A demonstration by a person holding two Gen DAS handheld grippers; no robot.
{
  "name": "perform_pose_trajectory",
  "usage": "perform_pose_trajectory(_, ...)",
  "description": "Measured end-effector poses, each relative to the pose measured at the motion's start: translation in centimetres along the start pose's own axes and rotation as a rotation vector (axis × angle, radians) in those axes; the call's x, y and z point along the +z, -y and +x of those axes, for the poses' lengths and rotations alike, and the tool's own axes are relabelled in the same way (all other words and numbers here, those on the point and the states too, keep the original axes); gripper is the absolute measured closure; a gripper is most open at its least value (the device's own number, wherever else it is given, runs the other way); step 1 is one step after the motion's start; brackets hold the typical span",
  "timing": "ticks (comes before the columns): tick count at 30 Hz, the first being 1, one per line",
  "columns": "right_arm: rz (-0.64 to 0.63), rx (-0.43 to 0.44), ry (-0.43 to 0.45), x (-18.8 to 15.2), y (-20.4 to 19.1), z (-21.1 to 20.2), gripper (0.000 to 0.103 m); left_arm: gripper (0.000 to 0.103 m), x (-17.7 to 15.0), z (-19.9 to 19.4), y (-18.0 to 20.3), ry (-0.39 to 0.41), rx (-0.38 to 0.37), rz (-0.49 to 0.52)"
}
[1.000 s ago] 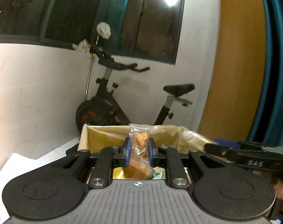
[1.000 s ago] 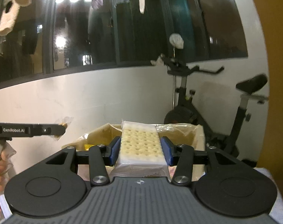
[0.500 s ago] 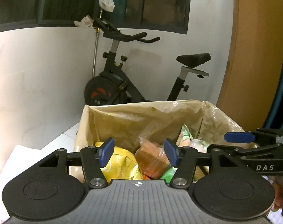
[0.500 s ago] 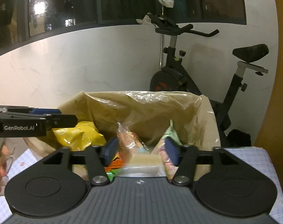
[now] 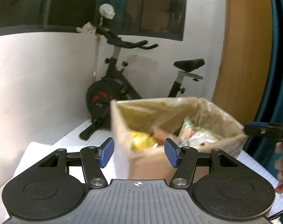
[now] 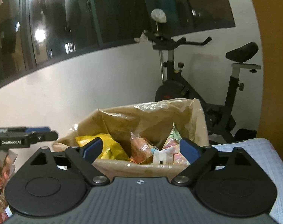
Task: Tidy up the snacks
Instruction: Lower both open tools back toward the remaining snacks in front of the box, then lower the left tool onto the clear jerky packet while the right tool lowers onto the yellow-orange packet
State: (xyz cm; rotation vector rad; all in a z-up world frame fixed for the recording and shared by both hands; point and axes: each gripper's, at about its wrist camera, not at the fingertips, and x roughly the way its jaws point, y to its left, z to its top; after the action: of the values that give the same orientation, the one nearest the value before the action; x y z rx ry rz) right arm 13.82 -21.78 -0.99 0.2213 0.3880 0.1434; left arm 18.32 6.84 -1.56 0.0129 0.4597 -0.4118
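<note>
- The left tool [image 5: 138, 155] stands partly open, its blue pads apart with nothing between them; it sits in front of the near left corner of the cardboard box [image 5: 150, 166].
- The right tool [image 6: 141, 148] is opening, its jaws spread wide, and no snack lies between its pads.
- In the right wrist view the box [image 6: 134, 168], lined with a clear plastic bag [image 6: 150, 112], stands on the table [image 6: 253, 155] straight ahead of the right tool.
- Inside the box lie the snacks: a yellow packet [image 6: 107, 147] at the left, a clear packet with orange-brown contents [image 6: 141, 149] in the middle, and pale green and pink packets [image 6: 173, 141] at the right.
- A small white and clear pack [image 6: 161, 155] rests near the front wall of the box, just beside the orange-brown packet.
- The left wrist view shows the same contents blurred: the yellow packet [image 5: 141, 141] at the left, pale packets [image 5: 199, 136] at the right.
- The left tool shows at the left edge of the right view [image 6: 25, 136], level with the box rim, with fingers of a hand [image 6: 1, 177] below it.
- An exercise bike [image 6: 206, 93] stands behind the box against the white wall [image 6: 85, 97].
</note>
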Motion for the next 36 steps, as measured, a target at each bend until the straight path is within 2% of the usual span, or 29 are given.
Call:
perform_pose_trajectory(6, -0.010, 0.005, -0.025, -3.3, -0.5, -1.7, 0.007, 0.041, -3.0, -1.8, -2.8, -0.046, 0.067, -0.080)
perform_pose_trajectory(12, -0.093, 0.002, -0.165, -9.0, -1.4, -0.9, 0.008, 0.041, -6.8, -1.6, -3.5, -0.122, 0.079, -0.129)
perform_pose_trajectory(17, -0.203, -0.004, -0.330, -13.9, -2.1, 0.0, 0.024, 0.041, -9.5, -1.1, -2.7, -0.172, 0.072, -0.133)
perform_pose_trajectory(19, -0.206, 0.024, -0.385, -15.6, -1.8, 0.0, 0.030, 0.041, -10.3, -1.2, -2.3, -0.185, 0.076, -0.115)
perform_pose_trajectory(23, -0.196, 0.046, -0.459, -17.8, -0.9, -0.1, 0.035, 0.041, -12.2, -1.2, -1.8, -0.218, 0.057, -0.134)
perform_pose_trajectory(32, -0.258, 0.112, -0.535, -19.8, -1.6, -0.5, 0.040, 0.041, -14.9, -1.3, -1.2, -0.258, 0.054, -0.165)
perform_pose_trajectory(33, -0.264, 0.111, -0.540, -20.0, -1.7, -0.3, 0.042, 0.041, -15.0, -1.1, -1.2, -0.260, 0.055, -0.166)
perform_pose_trajectory(36, -0.258, 0.099, -0.524, -20.0, -1.4, -0.2, 0.057, 0.041, -15.3, -1.0, -1.1, -0.267, 0.058, -0.167)
